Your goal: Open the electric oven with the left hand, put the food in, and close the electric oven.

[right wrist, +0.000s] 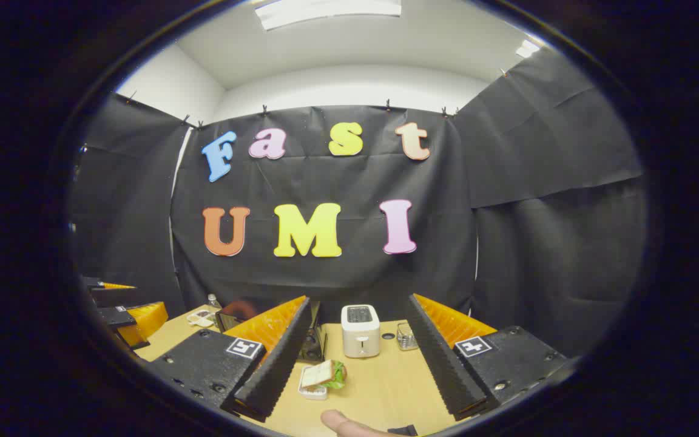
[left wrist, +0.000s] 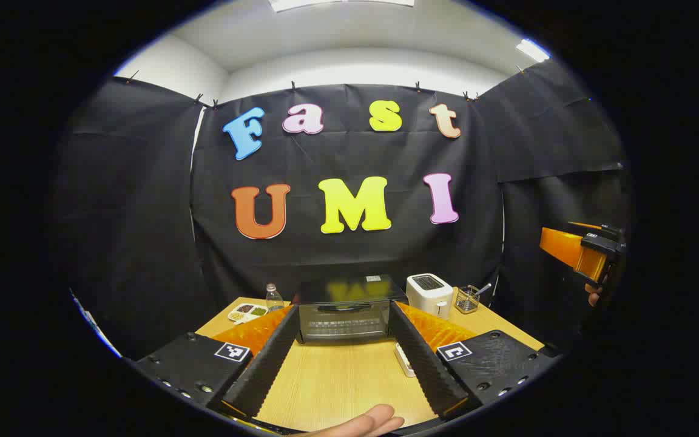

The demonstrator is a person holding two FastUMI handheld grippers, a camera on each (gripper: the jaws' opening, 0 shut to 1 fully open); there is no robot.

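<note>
left gripper view: faces oven [left wrist: 344, 311] | right gripper view: faces toaster [right wrist: 360, 329]

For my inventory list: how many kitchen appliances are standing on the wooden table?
2: a black electric oven with glass door at the table's back centre, and a white two-slot toaster just beside it. Others may be hidden.

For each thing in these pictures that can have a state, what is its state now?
Electric oven: door closed, standing on the table.
Sandwich: on its small tray, outside the oven.
Toaster: upright, slots look empty.
Bottle: upright.
Left tool: open, holding nothing.
Right tool: open, holding nothing.
</note>
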